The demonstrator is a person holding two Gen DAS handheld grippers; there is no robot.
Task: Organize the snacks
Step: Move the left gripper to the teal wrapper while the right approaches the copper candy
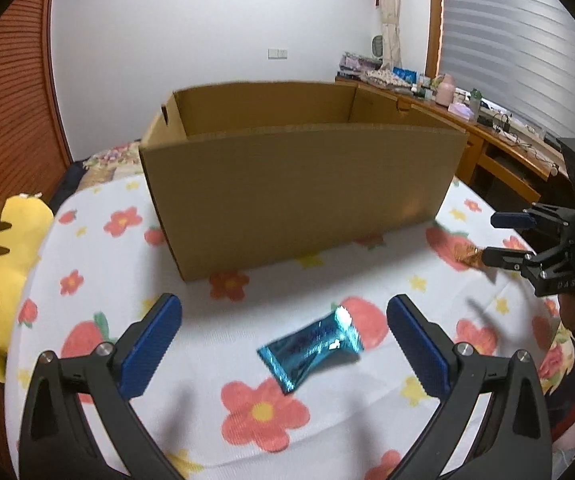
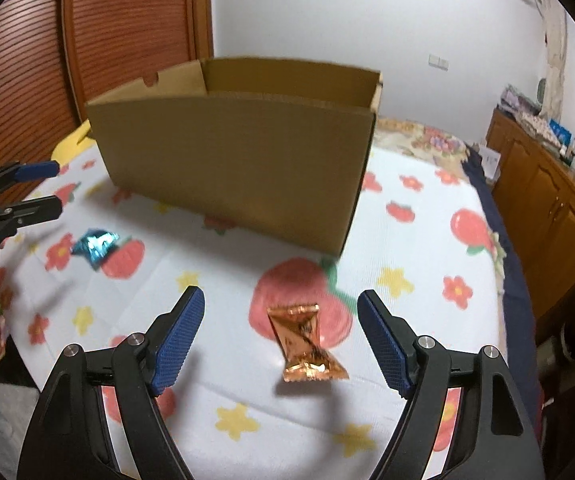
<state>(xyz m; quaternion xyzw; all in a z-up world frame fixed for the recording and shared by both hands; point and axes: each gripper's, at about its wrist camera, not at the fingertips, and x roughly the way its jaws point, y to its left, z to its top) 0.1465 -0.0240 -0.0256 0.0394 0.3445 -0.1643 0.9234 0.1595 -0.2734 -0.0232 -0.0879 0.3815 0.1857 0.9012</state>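
Observation:
A blue foil snack packet (image 1: 313,344) lies on the flowered cloth, between the wide-spread fingers of my left gripper (image 1: 283,302), which is open and does not touch it. An orange foil snack packet (image 2: 303,344) lies between the fingers of my right gripper (image 2: 280,294), also open and clear of it. An open cardboard box (image 1: 299,200) stands behind both packets; its inside floor is hidden. In the right wrist view the blue packet (image 2: 95,244) sits at the left, near the left gripper (image 2: 58,186). The right gripper (image 1: 491,238) shows at the right edge of the left wrist view.
The flowered cloth (image 1: 327,420) covers a bed-like surface. A yellow plush toy (image 1: 3,264) lies off its left edge. A wooden desk (image 2: 547,200) with clutter runs along the right side. A slatted wooden door (image 2: 127,40) stands behind the box (image 2: 239,168).

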